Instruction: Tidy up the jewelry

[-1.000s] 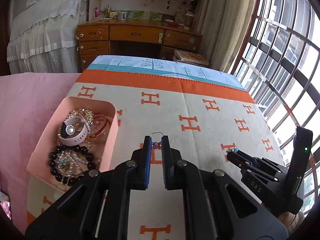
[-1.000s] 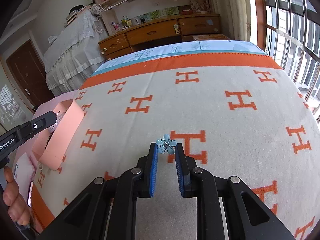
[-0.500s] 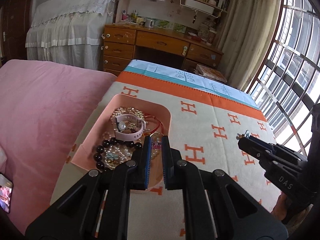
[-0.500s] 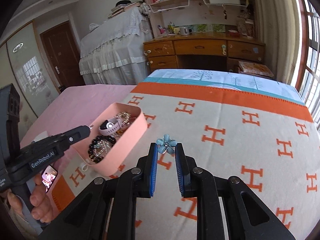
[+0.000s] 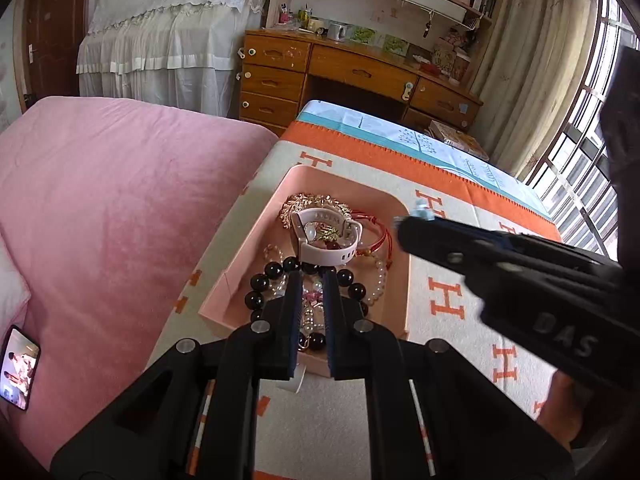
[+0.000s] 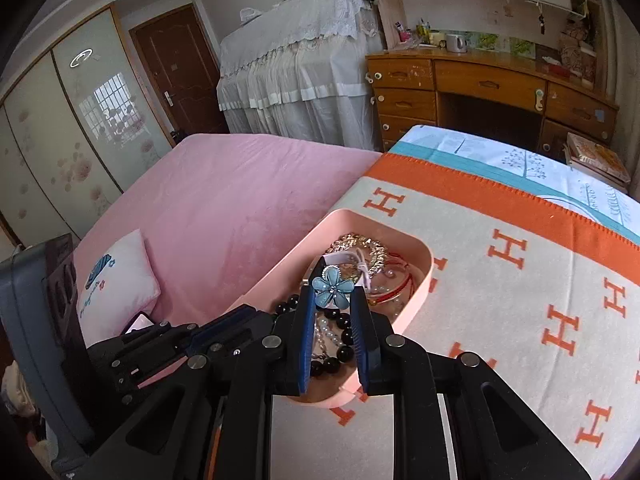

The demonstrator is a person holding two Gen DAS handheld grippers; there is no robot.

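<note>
Both tongs hang over the pink tray (image 5: 400, 280): right tongs (image 6: 331, 300) pinch the blue flower (image 6: 332, 289), tray directly beneath. Left tongs (image 5: 308, 300), nearly shut, grip a small pink charm (image 5: 310, 300) above the black beads (image 5: 276, 269).

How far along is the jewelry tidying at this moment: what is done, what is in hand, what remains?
Done: the pink box already holds a watch, black beads and chains. In hand: the right gripper grips a blue flower piece over the box; the left gripper pinches a small pink trinket. Left: releasing both inside.
</note>
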